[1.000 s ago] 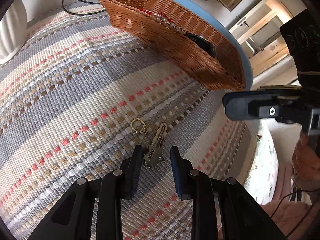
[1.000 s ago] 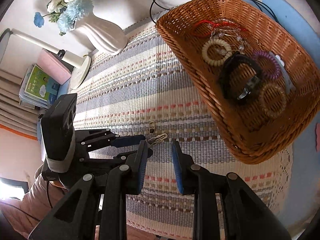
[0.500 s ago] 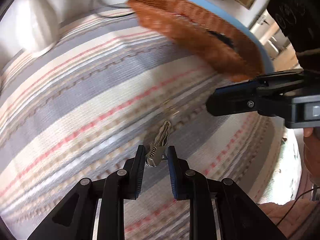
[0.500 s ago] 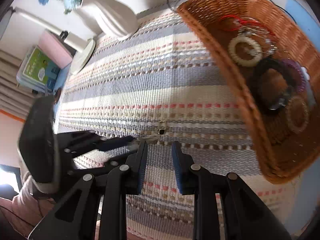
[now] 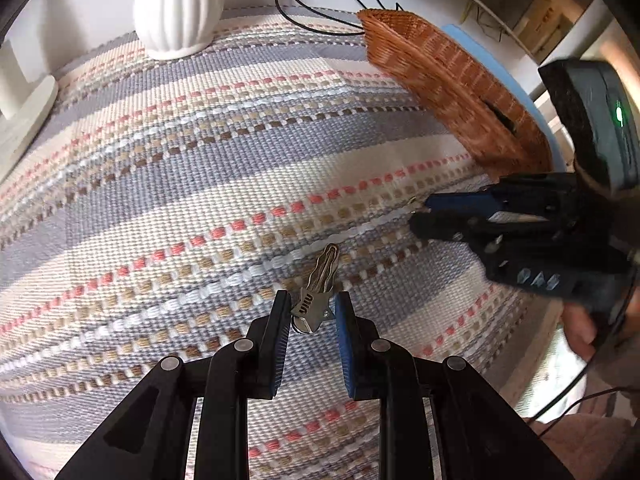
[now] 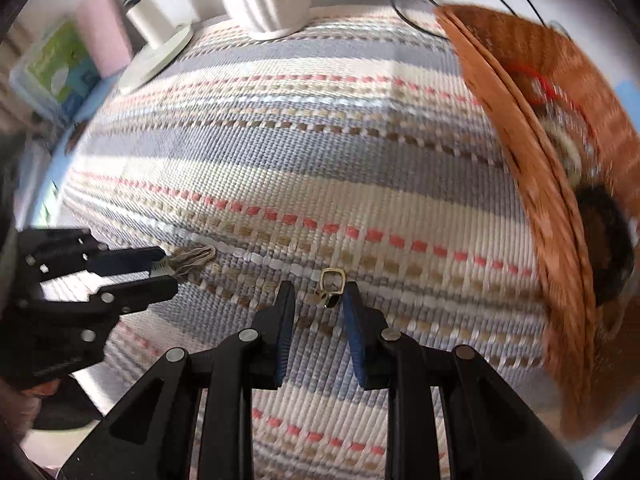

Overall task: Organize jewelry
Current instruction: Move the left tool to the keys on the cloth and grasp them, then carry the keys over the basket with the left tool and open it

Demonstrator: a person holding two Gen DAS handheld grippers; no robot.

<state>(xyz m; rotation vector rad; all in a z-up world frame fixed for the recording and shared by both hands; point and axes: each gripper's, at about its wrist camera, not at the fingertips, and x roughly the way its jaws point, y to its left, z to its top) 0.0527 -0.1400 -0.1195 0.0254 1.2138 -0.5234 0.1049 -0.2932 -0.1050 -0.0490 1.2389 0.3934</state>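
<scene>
The earring (image 6: 331, 286), a small gold loop, lies on the cloth (image 6: 304, 168) between the spread fingers of the right gripper (image 6: 319, 304), seems light, stiff and slippery, so grip its loop, while the left gripper (image 5: 310, 316) pinches a metal clip (image 5: 316, 296).

A gold clasp (image 6: 332, 283) lies between the right tool's (image 6: 319, 300) parted fingers.

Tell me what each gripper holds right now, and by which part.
The left gripper is shut on the silver hair clip, gripping its flat stamped end. The right gripper holds nothing yet: its fingers straddle the small gold clasp on the striped mat.
</scene>
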